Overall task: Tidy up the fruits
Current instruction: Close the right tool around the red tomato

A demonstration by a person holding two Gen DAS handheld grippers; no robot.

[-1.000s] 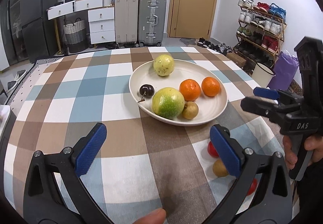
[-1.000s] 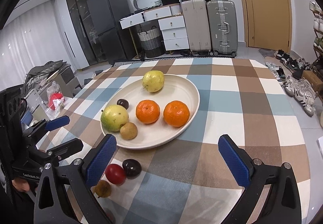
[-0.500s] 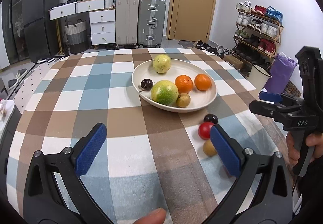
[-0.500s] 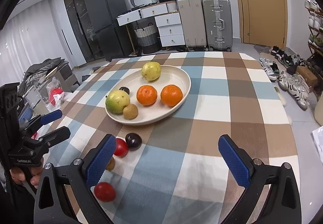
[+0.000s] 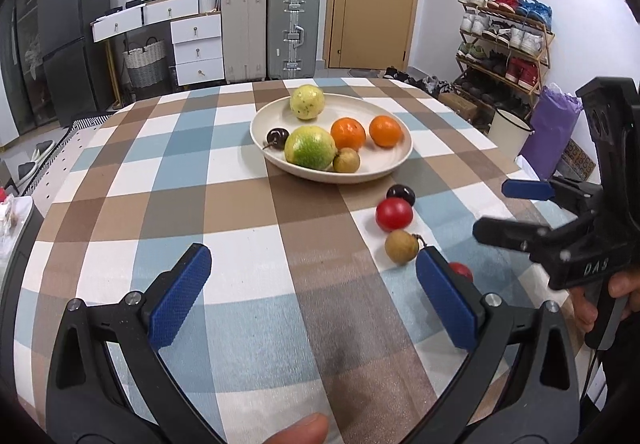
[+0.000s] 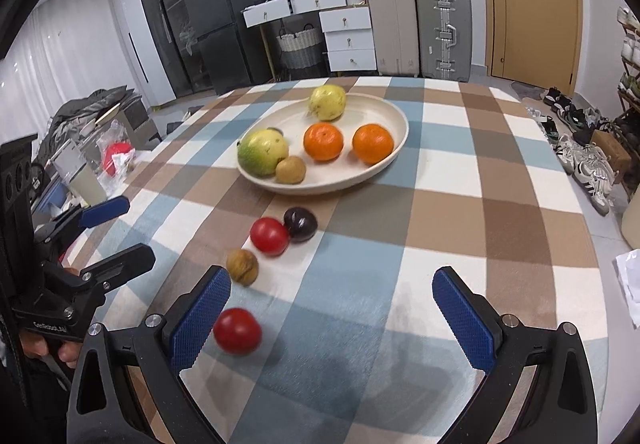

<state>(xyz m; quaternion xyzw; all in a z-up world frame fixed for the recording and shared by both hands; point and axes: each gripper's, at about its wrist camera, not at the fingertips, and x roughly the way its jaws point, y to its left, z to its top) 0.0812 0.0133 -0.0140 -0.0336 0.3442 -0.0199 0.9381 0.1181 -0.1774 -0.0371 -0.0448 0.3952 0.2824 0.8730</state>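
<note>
A cream plate (image 5: 396,159) (image 6: 384,167) on the checked tablecloth holds two oranges (image 5: 348,132), a green-yellow fruit (image 5: 310,147), a yellow fruit (image 5: 307,101), a small brown fruit (image 5: 346,159) and a dark cherry (image 5: 277,135). On the cloth in front of it lie a dark plum (image 6: 300,224), a red fruit (image 6: 269,236), a brown fruit (image 6: 242,266) and a second red fruit (image 6: 237,331). My left gripper (image 5: 312,300) is open and empty. My right gripper (image 6: 330,316) is open and empty; the second red fruit lies by its left pad.
The checked table (image 5: 224,211) drops off at its right edge. Suitcases (image 5: 292,31), drawers and a shoe rack (image 5: 504,35) stand behind. The right gripper shows at the right of the left wrist view (image 5: 516,209); the left gripper shows at the left of the right wrist view (image 6: 120,230).
Both grippers have drawn back from the plate, so the loose fruits on the cloth have come into fuller view. Both stay open.
</note>
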